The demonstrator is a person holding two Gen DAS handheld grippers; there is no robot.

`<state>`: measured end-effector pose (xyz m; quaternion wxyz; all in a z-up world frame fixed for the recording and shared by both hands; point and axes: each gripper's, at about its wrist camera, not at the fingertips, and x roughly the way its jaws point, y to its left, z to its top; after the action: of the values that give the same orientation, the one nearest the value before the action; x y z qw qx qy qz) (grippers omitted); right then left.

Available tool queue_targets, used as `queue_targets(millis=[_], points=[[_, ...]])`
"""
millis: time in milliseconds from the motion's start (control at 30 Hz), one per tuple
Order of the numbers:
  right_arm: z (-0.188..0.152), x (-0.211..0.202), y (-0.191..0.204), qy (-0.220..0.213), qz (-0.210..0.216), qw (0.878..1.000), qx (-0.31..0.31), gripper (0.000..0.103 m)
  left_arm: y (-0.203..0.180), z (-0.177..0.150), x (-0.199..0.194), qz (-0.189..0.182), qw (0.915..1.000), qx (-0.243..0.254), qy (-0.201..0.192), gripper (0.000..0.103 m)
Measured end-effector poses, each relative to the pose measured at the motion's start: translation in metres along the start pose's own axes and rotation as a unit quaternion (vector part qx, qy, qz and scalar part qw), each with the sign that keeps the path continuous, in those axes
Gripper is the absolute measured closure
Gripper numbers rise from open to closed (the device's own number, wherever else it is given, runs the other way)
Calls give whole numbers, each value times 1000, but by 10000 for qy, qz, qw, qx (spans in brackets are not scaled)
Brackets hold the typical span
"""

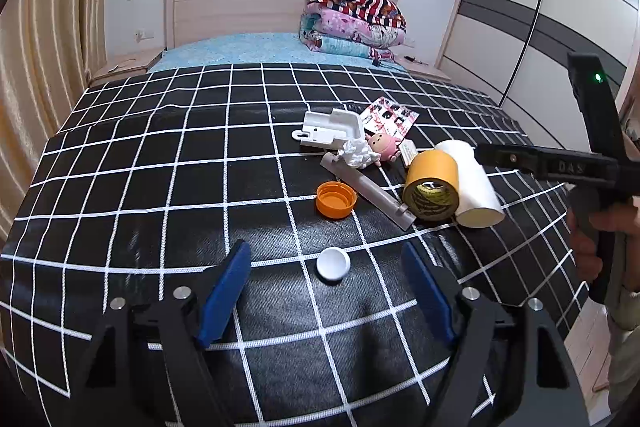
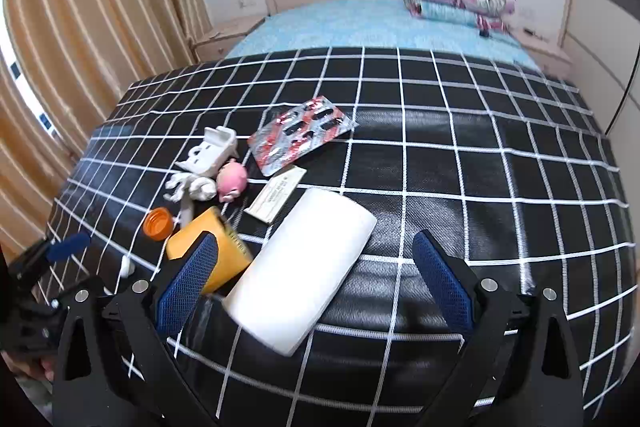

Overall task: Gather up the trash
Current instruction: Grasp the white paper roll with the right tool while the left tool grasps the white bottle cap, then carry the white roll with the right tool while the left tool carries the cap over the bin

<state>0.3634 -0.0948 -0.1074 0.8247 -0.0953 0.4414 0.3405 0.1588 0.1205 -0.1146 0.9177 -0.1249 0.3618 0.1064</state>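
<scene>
A black cloth with a white grid (image 1: 160,187) is lying spread over the near end of a bed, and the blue mattress (image 1: 248,47) is showing beyond it, with folded quilts (image 1: 352,19) piled at the far right by the headboard. The trash is sitting in a loose cluster on the cloth, right of centre in the left wrist view.

The white paper roll (image 2: 304,271) is lying on its side nearest the right gripper (image 2: 316,283), whose blue pads are standing wide apart and touching nothing; the roll's near end is reaching in between them, toward the left pad. Touching the roll's left side, a yellow tape roll (image 1: 432,187) is resting partly behind that left pad.

Farther off, a blister pack (image 2: 300,139), a white plastic bracket (image 1: 328,127), a grey bar (image 1: 368,191), a small paper label (image 2: 276,195), a crumpled tissue (image 1: 356,153) and a pink toy (image 1: 384,145) are lying close together. An orange cap (image 1: 336,201) is sitting just left of the grey bar.

The left gripper (image 1: 328,291) is hanging released, and the small white cap (image 1: 333,263) is sitting between its fingertips, apart from both pads.
</scene>
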Motion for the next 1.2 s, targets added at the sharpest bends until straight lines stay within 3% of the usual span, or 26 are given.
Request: queue_targets(millis=[133,367,533,633,667,733,1200], points=[[2,11,-3,155,30,9998,95,20,-3,-1,10,14,9999,96,64,41],[-2,24,0,248,-107,9996,53,21,-2,-5,27,89,9996,124,232,58],[-3,32,0,373,-136,9992,14,36,-6,-8,30,181,9991,325,226,71],[-2,31,-2,372,-79,9993,41,54,-8,-7,33,260,9985,431,226,84],[-2,31,-4,372,-50,9993,79,61,-8,-7,33,256,9985,431,223,84],[-3,29,-8,373,12,9992,167,63,-9,-6,31,199,9987,418,206,84],[-25,-6,-9,139,80,9997,209,65,-26,-17,-3,40,9992,404,-8,84]])
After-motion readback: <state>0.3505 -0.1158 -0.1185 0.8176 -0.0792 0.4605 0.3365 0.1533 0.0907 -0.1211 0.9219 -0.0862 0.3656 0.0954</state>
